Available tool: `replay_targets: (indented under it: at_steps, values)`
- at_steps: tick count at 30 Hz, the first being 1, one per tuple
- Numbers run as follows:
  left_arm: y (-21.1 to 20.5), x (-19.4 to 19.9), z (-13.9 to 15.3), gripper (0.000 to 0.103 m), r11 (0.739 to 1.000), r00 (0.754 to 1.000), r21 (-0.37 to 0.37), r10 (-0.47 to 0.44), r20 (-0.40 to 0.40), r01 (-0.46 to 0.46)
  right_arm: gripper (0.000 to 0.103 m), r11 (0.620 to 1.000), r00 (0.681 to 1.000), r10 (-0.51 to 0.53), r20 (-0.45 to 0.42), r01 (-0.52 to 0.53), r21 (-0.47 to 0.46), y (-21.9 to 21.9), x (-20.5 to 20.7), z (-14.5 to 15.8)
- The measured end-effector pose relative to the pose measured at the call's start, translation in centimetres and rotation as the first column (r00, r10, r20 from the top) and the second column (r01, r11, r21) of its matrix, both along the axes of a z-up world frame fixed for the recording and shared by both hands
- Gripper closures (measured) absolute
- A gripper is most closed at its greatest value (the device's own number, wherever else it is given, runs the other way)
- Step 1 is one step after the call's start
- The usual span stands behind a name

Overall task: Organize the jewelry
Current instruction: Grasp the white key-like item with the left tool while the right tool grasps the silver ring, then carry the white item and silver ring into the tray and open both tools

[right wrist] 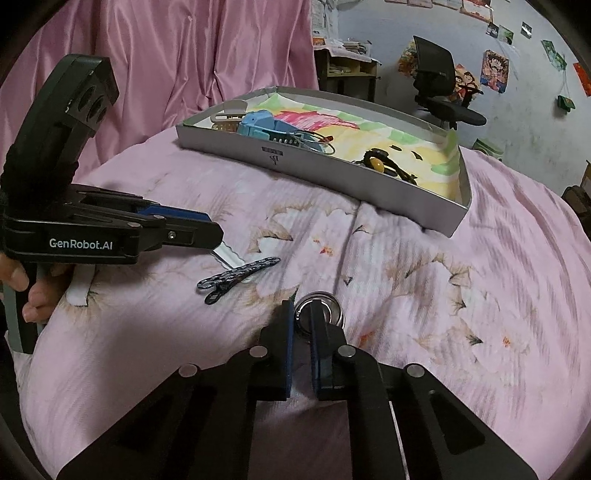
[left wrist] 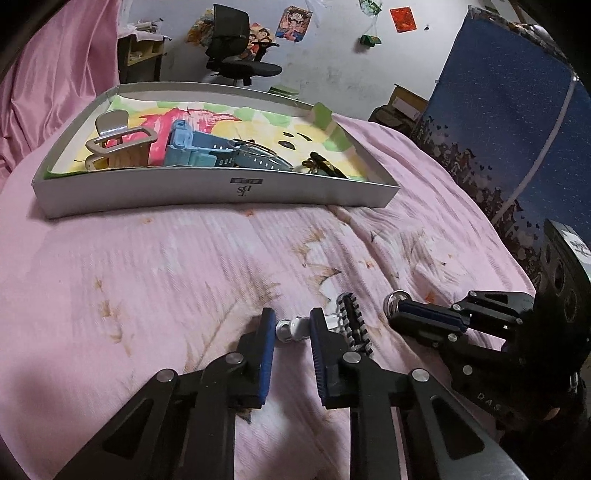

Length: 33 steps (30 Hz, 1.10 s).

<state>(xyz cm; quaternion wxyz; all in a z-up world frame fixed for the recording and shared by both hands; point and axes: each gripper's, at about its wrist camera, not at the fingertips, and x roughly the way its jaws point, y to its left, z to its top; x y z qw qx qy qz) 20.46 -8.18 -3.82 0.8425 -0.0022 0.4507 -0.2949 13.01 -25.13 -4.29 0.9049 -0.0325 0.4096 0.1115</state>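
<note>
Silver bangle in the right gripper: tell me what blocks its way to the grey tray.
Nothing visible does. The right gripper is shut on the silver bangle, and only bare pink quilt lies between it and the grey tray. The patterned hair clip lies off to the left.

Bedroom at home: pink quilt (left wrist: 147,277) on bed, cartoon posters (left wrist: 294,23), desk chair (left wrist: 236,48) by wall

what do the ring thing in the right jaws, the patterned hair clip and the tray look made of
Ring: polished metal, judging by its mirror-bright silver rim.
Hair clip: slim, probably metal under a dark, light-speckled covering; the base cannot be confirmed.
Tray: thin matte grey card, with folded corners and a printed logo.
</note>
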Motion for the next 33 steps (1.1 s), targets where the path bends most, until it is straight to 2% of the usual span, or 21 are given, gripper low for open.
replay_targets:
  at_steps: [13,21,33]
  values:
    - [0.0,-2.3,0.6,0.089,0.999,0.999,0.023,0.028,0.014,-0.029,0.099,0.998,0.999,0.026,0.025,-0.028,0.059,-0.8,-0.9,0.5]
    - [1.0,-3.0,1.6,0.089,0.996,0.994,-0.013,0.092,0.052,-0.092,0.099,0.996,0.997,0.027,0.07,-0.033,0.083,-1.3,-1.6,1.5]
    - [1.5,-3.5,3.5,0.089,0.988,0.977,-0.079,0.143,0.157,-0.132,0.099,0.992,0.977,-0.01,0.213,-0.017,0.125,-2.0,-2.2,3.3]
